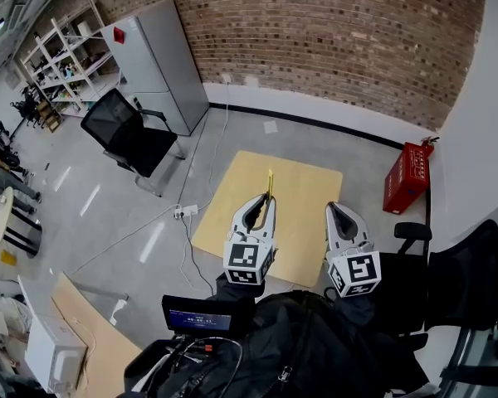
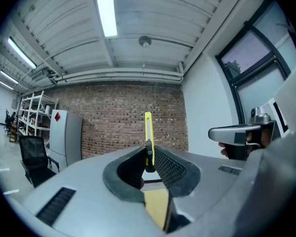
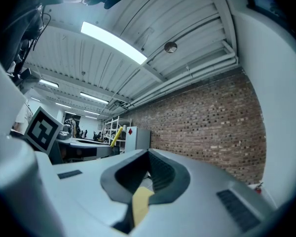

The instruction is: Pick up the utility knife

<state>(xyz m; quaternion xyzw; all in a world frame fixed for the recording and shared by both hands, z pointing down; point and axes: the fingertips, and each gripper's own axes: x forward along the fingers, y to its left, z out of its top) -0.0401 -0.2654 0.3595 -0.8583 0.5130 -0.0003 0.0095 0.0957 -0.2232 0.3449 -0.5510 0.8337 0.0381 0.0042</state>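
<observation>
Seen from above, a white shelving rack (image 1: 66, 52) stands at the far left. Next to it is a tall grey metal cabinet (image 1: 162, 65), set against a red brick wall (image 1: 332, 31). A black office chair (image 1: 129, 135) stands on the grey floor in front of them.

Nearer the middle lies a pale wooden square tabletop (image 1: 307, 189). The left gripper (image 1: 266, 199) reaches out over its near edge, a grey tool with a black-and-white marker cube. Its jaws are clamped on the slim yellow utility knife (image 1: 270, 181).

In the left gripper view, the knife (image 2: 148, 132) stands upright between the ribbed black pads (image 2: 170, 169). Its yellow body pokes out past the jaw tips and shows against the brick wall, clear of the table.

Just to the right, the right gripper (image 1: 336, 210) is held beside it, apart from the knife. In its own view, the right gripper (image 3: 148, 154) has its jaws pressed together with nothing between them. A red box (image 1: 407, 177) sits by the white wall at far right.
</observation>
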